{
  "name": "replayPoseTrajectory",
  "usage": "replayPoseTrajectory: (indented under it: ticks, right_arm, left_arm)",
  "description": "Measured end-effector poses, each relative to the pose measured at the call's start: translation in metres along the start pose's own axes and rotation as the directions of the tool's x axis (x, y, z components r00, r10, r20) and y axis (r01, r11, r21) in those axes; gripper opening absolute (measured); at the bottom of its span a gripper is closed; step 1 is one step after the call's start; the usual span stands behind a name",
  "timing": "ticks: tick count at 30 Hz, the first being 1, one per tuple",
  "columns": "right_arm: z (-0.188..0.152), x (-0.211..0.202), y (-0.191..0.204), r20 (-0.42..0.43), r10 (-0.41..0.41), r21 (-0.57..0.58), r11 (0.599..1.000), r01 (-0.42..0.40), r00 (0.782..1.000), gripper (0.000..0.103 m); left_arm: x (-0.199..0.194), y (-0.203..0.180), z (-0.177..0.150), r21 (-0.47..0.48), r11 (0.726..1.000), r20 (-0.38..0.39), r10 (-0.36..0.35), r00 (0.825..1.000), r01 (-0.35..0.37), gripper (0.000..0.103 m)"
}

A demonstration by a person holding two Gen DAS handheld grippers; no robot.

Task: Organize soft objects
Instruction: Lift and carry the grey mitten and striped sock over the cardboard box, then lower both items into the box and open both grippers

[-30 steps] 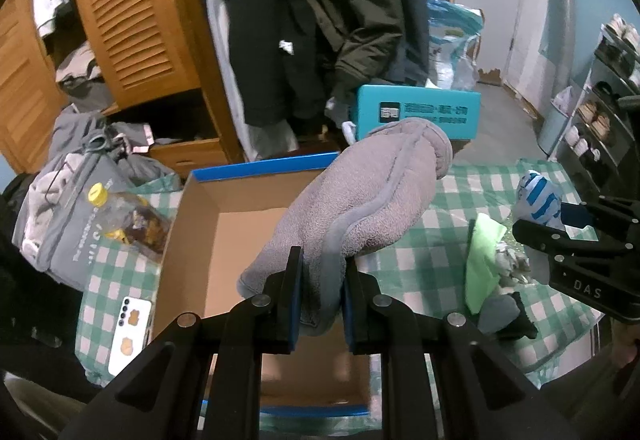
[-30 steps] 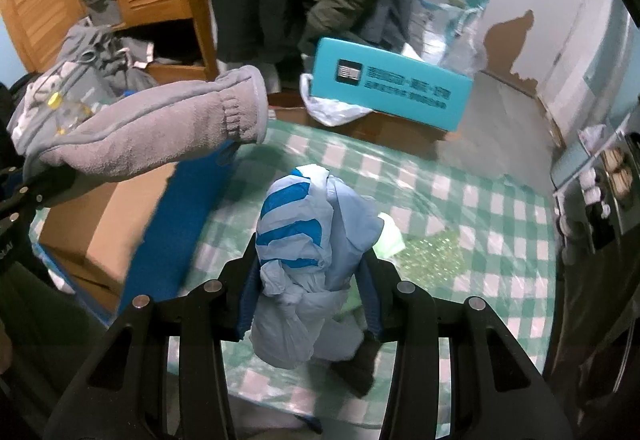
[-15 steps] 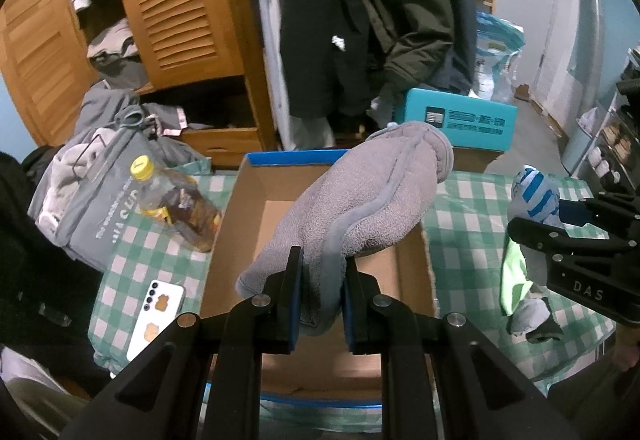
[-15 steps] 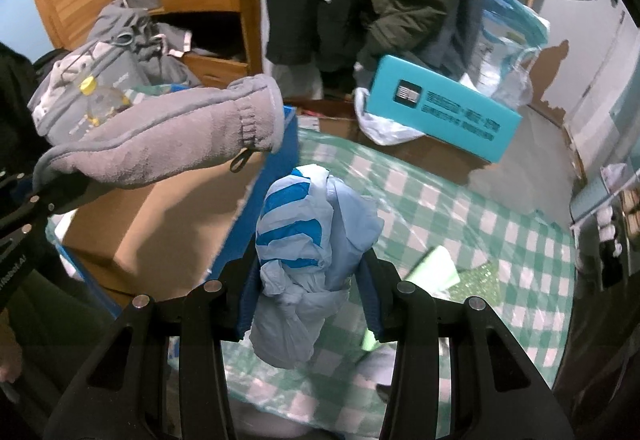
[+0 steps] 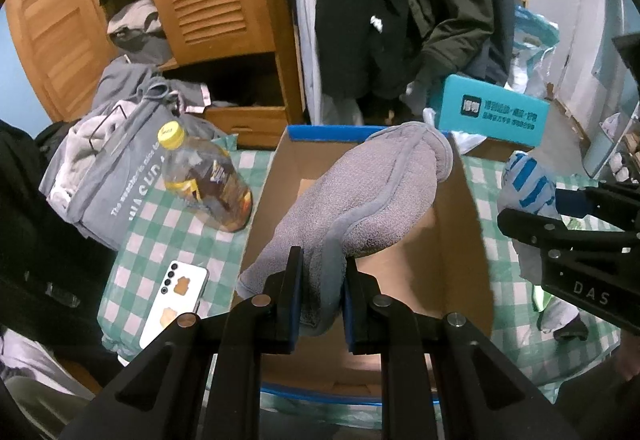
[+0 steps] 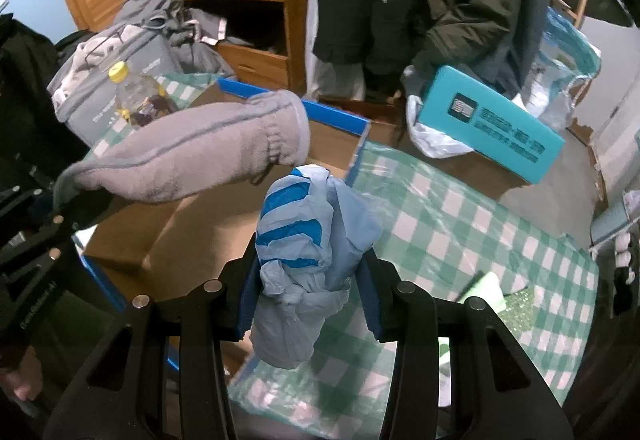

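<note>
My left gripper (image 5: 320, 280) is shut on a grey fleece mitten (image 5: 360, 200) and holds it over the open cardboard box (image 5: 464, 240) with blue edges. The mitten also shows in the right wrist view (image 6: 192, 164). My right gripper (image 6: 310, 276) is shut on a knotted light-blue plastic bag with blue stripes (image 6: 312, 232), held above the box's right edge (image 6: 356, 156). The bag (image 5: 524, 184) and right gripper (image 5: 568, 216) show at the right of the left wrist view.
A tea bottle with yellow cap (image 5: 204, 180), a white phone (image 5: 176, 300) and a grey bag (image 5: 108, 176) lie left of the box on the green checked tablecloth (image 6: 460, 224). A teal box (image 6: 488, 128) stands behind. A green cloth (image 6: 480, 288) lies at the right.
Both grippers have moved left with their loads: the mitten now hangs over the box's middle and the striped bag has reached the box's right edge. Bottle and phone came into view.
</note>
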State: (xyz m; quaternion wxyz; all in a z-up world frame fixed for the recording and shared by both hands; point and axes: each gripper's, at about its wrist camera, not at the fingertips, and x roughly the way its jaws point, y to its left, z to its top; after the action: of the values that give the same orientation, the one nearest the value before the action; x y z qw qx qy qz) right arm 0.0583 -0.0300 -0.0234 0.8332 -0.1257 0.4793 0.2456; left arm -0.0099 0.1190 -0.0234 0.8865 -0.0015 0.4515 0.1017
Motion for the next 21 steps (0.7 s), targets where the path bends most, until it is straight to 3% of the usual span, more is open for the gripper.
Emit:
replayPoseTrajectory:
  ticks: [14, 21]
  right_arm:
    - [0.007, 0.029, 0.022, -0.063, 0.077, -0.019, 0.997, -0.078, 0.995, 0.043]
    - [0.008, 0.038, 0.024, -0.085, 0.093, -0.015, 0.995, -0.095, 0.992, 0.054]
  left_arm:
    - [0.033, 0.009, -0.010, -0.024, 0.999, -0.091, 0.025, 0.996, -0.027, 0.019]
    - [0.037, 0.012, -0.010, -0.036, 0.998, -0.103, 0.047, 0.994, -0.051, 0.027]
